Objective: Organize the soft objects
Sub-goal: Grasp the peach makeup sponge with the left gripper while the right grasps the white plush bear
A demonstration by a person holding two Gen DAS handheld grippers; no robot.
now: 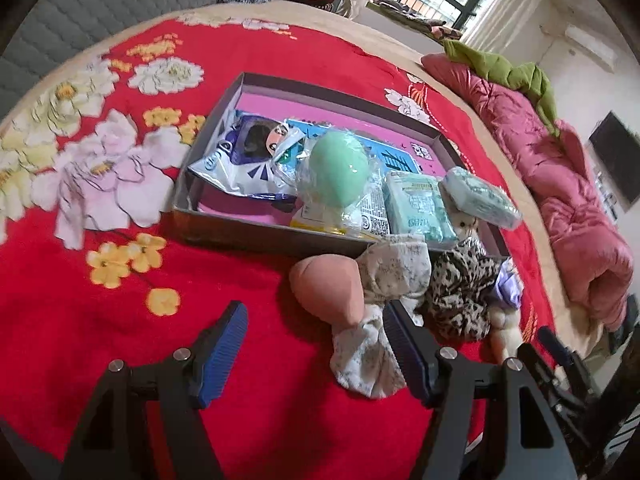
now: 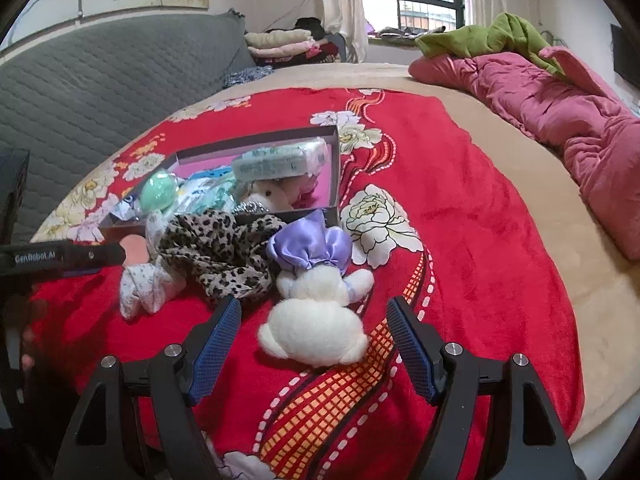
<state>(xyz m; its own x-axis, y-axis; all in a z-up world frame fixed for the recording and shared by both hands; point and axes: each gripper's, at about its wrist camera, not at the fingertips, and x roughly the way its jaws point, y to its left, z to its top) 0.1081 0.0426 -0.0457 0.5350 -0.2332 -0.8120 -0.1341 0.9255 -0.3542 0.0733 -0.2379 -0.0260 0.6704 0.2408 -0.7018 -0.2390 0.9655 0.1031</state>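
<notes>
Landmark: the shallow box lying open on the red flowered blanket of the bed; every place below is given from it.
In the box: a green ball in clear wrap, a printed white bag, and pale green tissue packs. These look already sorted, laid side by side so each keeps its own spot.
Pack on the rim: one more tissue pack rests tilted at the box's far right corner, propped up by what lies under it, not flat.
Waiting pile: just outside the near wall lie a peach soft lump, a pale speckled cloth, a leopard-print cloth and a white plush toy with a lilac bow. The leopard cloth drapes over the near wall.
Left gripper: spread wide, holding nothing. It points down at the near side of the box, with the peach lump and speckled cloth ahead of its jaws, probably lined up to take one of them.
Right gripper: spread wide, empty. Its jaws stand either side of the plush toy without pressing it, likely set to close on the body.
Judgement: sorting is partway; the pile outside still has to go in.
</notes>
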